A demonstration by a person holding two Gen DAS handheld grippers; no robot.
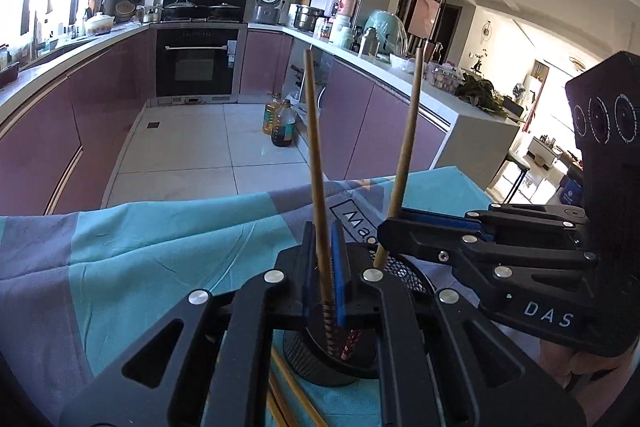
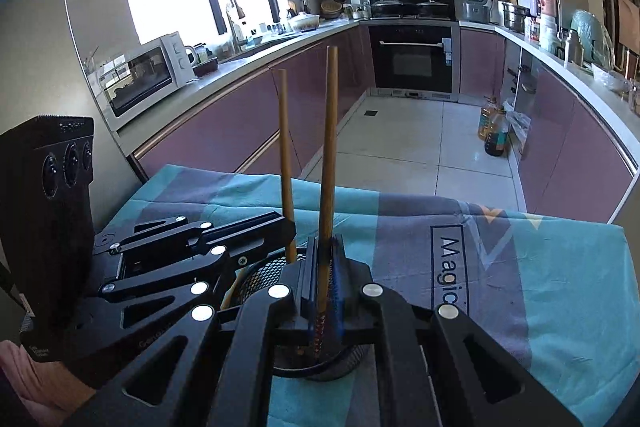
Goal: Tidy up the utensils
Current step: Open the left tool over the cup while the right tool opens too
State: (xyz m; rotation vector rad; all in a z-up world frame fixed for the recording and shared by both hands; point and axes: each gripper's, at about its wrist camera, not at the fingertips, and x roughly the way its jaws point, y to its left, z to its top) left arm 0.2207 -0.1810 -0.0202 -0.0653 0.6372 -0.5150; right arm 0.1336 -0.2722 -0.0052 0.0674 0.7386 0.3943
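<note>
We are holding one chopstick in each gripper, and both sticks are standing nearly upright, long axes running up and away from the table. Our left gripper [image 1: 323, 267] is pinching the left chopstick [image 1: 316, 155] between its blue-padded fingers, blunt end up and patterned tip pointing down into the black mesh cup [image 1: 320, 359]. Our right gripper [image 2: 323, 275] is pinching the right chopstick [image 2: 329, 147] the same way, and in the left wrist view that stick is leaning a little to the right at its top. Both patterned tips are reaching inside the cup; we cannot tell whether they are touching its floor.

The cup is standing on a teal and grey-purple cloth [image 1: 140, 251] that is covering the table. More chopsticks [image 1: 294, 399] are lying flat on the cloth just beside the cup's base, near the lower edge of the left wrist view.

On the cloth we are reading "Magic" [image 2: 449, 271] inside a printed frame. The right gripper's body is showing the letters "DAS" [image 1: 548, 314].
</note>
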